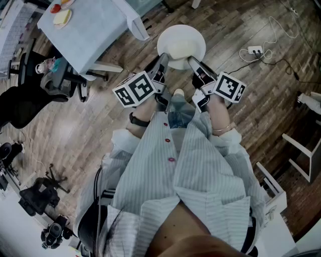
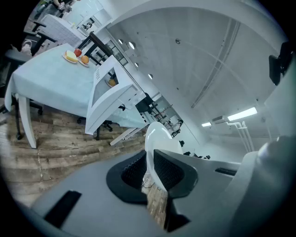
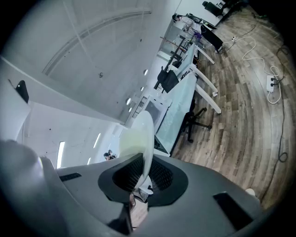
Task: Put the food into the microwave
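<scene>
Left tongs (image 1: 162, 60) (image 2: 150, 159): closed on the near rim of a white round ceramic dish (image 1: 181, 42) (image 2: 157, 136), both pads pressed against it.

Right tongs (image 1: 193, 61) (image 3: 143, 169): closed on the same dish (image 3: 138, 134) at the opposite side of its rim.

The dish: we hold it roughly level between both tongs over the brown wooden plank floor (image 1: 241, 100), apart from the worktop (image 1: 95, 30) (image 2: 46, 78), which is draped in pale blue cloth.

White box-shaped microwave (image 2: 108, 90): at the worktop edge nearest the dish.

Small plate of red, orange and yellow food (image 1: 61, 15) (image 2: 74, 56): near the worktop's far edge, beyond the microwave.
</scene>
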`<state>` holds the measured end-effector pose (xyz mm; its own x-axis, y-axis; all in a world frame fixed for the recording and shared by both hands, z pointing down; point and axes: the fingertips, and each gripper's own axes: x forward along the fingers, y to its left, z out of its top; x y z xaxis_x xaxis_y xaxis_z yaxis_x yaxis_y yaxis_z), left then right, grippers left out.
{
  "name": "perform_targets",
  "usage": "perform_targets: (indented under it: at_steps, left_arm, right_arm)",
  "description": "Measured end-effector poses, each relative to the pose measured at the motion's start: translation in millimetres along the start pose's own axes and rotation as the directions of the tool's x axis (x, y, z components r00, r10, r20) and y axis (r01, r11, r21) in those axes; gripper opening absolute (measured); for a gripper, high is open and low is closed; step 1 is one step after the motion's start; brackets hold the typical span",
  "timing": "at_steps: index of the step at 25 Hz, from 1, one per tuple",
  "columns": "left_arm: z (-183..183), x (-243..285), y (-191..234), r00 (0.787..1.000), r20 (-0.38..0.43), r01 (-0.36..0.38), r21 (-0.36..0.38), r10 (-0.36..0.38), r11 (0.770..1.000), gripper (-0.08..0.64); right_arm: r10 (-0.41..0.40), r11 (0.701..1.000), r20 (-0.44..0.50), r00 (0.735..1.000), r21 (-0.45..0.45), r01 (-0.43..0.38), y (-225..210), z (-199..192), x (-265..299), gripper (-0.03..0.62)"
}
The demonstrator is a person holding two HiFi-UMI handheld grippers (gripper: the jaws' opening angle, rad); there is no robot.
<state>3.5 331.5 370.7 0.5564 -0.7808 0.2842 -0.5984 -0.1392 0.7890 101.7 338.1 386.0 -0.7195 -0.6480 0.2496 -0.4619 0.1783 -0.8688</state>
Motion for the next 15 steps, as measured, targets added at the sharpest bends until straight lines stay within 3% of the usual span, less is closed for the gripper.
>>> perform_targets:
  at_steps: [15]
  left_arm:
    - [-10,18,-15,1.000,-0.007,0.001,0.081,-0.001,0.997,0.049]
  right_arm:
    - [0.008,1.000,0.023,1.000,0.022,-0.008,-13,17,-14,0.052]
